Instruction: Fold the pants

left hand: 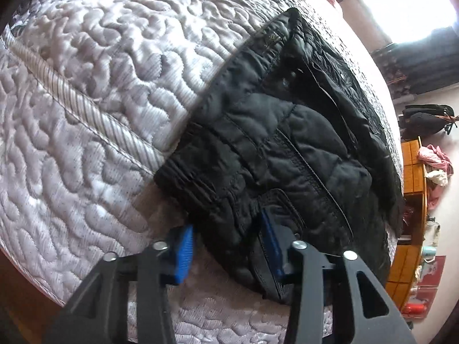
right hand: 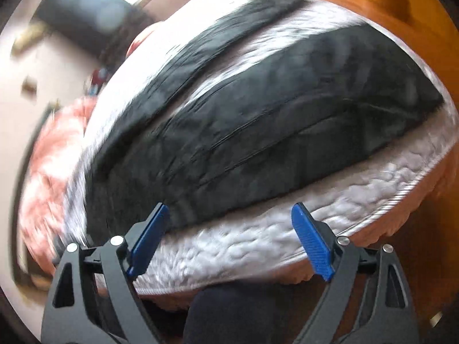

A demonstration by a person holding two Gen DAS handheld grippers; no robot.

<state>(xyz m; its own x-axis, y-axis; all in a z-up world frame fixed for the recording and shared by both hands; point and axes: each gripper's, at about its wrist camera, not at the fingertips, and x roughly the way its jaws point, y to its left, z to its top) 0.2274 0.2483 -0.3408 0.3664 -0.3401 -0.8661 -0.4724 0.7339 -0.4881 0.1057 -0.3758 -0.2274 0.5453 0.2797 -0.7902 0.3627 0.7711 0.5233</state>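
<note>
Black quilted pants lie spread on a white quilted mattress, legs apart, no fold made yet. Left gripper straddles the waistband corner, half closed, grip uncertain; right gripper hangs wide open, empty. Wooden shelves stand beyond.

Your pants lie on the mattress, waistband at its near edge, legs running away across it. Your left gripper straddles the waistband corner; your right gripper hangs over the mattress edge, just before the near leg.
</note>
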